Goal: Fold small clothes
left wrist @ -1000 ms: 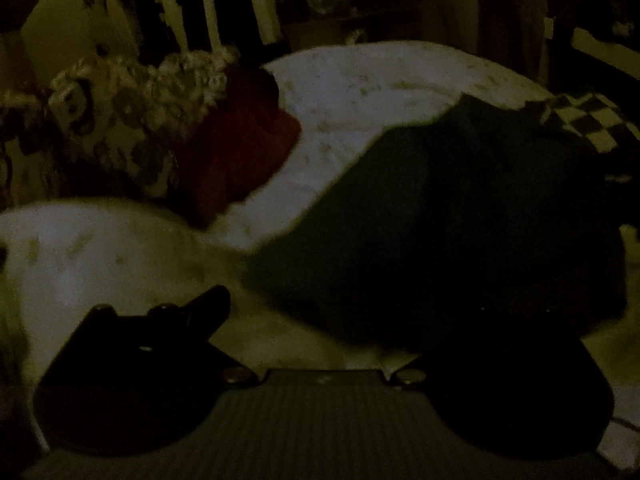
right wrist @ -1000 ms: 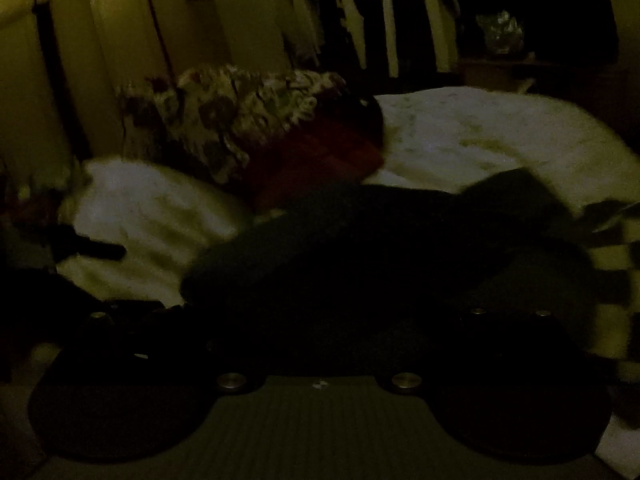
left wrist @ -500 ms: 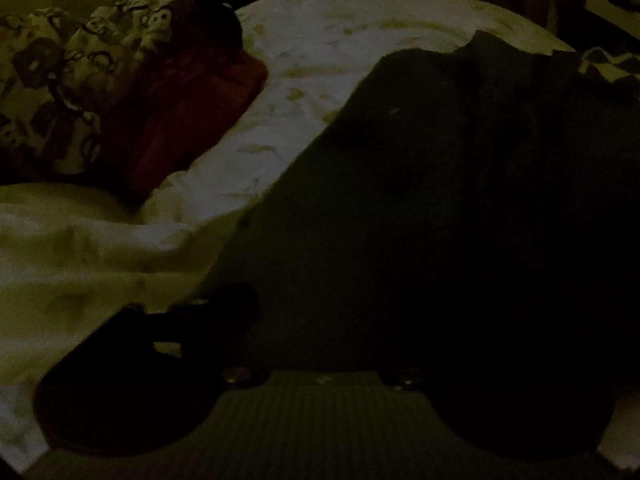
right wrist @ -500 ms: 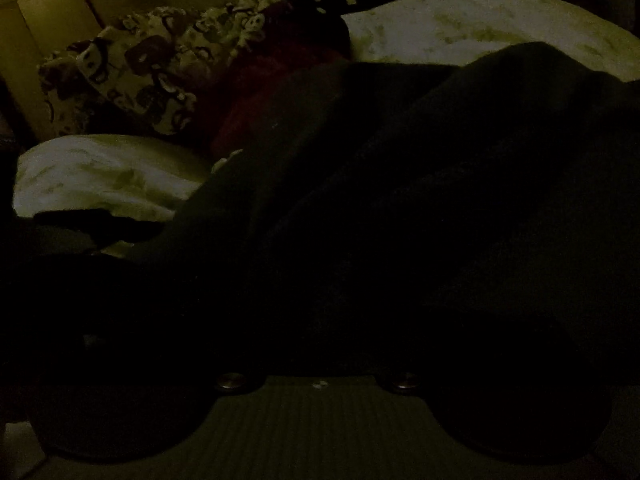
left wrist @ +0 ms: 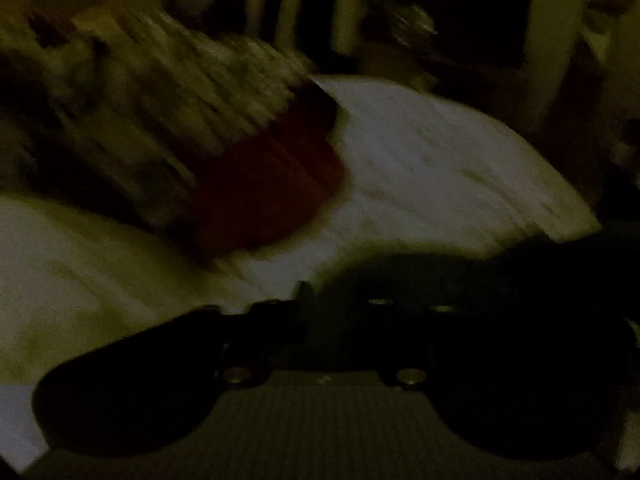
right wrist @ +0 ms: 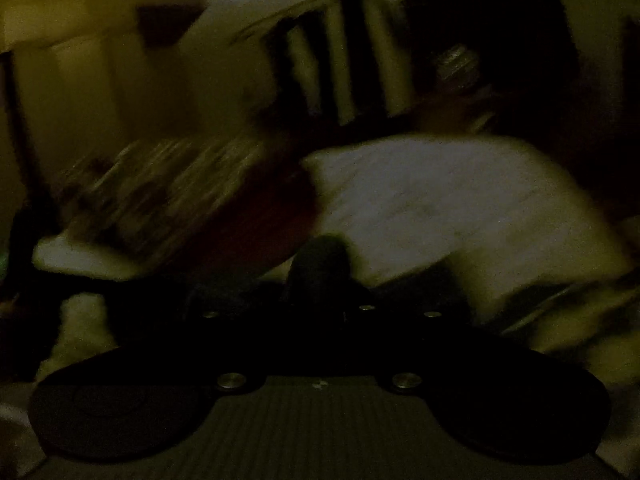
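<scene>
Holding both tools low over the white bedspread (left wrist: 440, 168), I find the room dim and both views smeared, so much stays uncertain. My left gripper (left wrist: 340, 312) has its fingers drawn close together, and the dark garment (left wrist: 520, 280) lies right at and over their tips, spreading off to the right; the black fingers and the black cloth merge, so I cannot tell whether they pinch it. My right gripper (right wrist: 320, 304) likewise shows fingers close together, with a rounded hump of that same dark cloth (right wrist: 320, 264) rising just at their tips; whether it is clenched on it I cannot tell either. The bedspread is the largest pale shape, soft and gently mounded, faintly speckled. Behind it, to the left, sits a floral-patterned pillow (left wrist: 160, 92), blurred into streaks, with a deep red cushion (left wrist: 272, 184) lying against it. Hanging clothes (right wrist: 332, 68) show as pale and dark vertical stripes in the right wrist view.
</scene>
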A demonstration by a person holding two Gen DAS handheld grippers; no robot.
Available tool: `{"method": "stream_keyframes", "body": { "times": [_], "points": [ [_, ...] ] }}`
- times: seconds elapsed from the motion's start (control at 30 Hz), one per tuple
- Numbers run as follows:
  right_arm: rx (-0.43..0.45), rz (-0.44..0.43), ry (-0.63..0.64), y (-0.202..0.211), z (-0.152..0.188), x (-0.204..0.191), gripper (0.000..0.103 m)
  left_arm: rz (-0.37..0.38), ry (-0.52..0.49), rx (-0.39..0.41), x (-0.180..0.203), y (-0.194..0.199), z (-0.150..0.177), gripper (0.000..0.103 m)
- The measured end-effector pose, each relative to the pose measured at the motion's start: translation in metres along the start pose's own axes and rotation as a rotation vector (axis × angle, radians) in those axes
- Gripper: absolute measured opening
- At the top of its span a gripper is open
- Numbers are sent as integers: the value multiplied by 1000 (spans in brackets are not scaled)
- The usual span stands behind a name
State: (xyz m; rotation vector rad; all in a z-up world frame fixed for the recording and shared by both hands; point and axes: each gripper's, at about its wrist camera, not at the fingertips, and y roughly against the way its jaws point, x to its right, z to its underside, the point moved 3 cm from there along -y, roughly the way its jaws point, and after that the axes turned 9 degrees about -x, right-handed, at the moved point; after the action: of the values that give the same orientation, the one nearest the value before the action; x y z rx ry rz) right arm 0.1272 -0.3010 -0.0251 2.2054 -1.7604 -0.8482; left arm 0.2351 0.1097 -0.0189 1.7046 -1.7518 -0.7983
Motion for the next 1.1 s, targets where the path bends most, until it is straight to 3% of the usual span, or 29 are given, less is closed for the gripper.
{"method": "stream_keyframes", "body": {
  "times": [0.07,0.1,0.17,0.2,0.23,0.27,0.3,0.33,0.4,0.47,0.63,0.7,0.77,0.83,0.9,0.97,1.03,1.1],
  "points": [
    [31,121,16,25,-21,35,21,-158,-8,71,-6,4,-17,3],
    [40,190,20,36,-28,54,21,-162,-8,57,-8,0,-23,4],
    [34,326,15,48,-37,92,21,-102,31,15,-11,-8,-27,7],
    [20,382,10,48,-37,107,21,-87,39,-1,-9,-11,-23,15],
    [-2,425,0,46,-35,121,22,-91,20,-16,-4,-15,-17,40],
    [-29,445,-6,42,-27,132,25,-101,-16,-33,0,-20,-10,58],
    [-58,455,-2,36,-21,137,40,-108,-50,-52,7,-24,-1,86],
    [-106,474,4,26,-12,142,49,-104,-76,-61,13,-26,12,97],
    [-147,504,-6,15,3,147,87,-52,-143,-95,27,-27,39,97],
    [-116,515,-37,15,16,145,95,-30,-203,-130,36,-29,58,97],
    [-59,473,64,27,13,92,103,-120,-326,-144,52,-37,67,103],
    [-20,370,120,31,1,62,103,-164,-341,-135,56,-38,66,103],
    [-26,166,147,26,-5,36,103,-157,-310,-138,56,-36,66,103],
    [-117,-27,122,-3,-4,15,103,-101,-276,-169,55,-37,70,103],
    [-185,-110,77,-40,6,-1,103,-90,-269,-189,53,-35,82,103],
    [-278,-140,5,-89,27,-7,103,-108,-289,-197,50,-32,96,103],
    [-388,-150,-151,-137,50,-4,103,-116,-303,-210,46,-30,108,103],
    [-438,-172,-282,-172,67,-1,103,-118,-315,-221,42,-29,116,103]
  ]
}}
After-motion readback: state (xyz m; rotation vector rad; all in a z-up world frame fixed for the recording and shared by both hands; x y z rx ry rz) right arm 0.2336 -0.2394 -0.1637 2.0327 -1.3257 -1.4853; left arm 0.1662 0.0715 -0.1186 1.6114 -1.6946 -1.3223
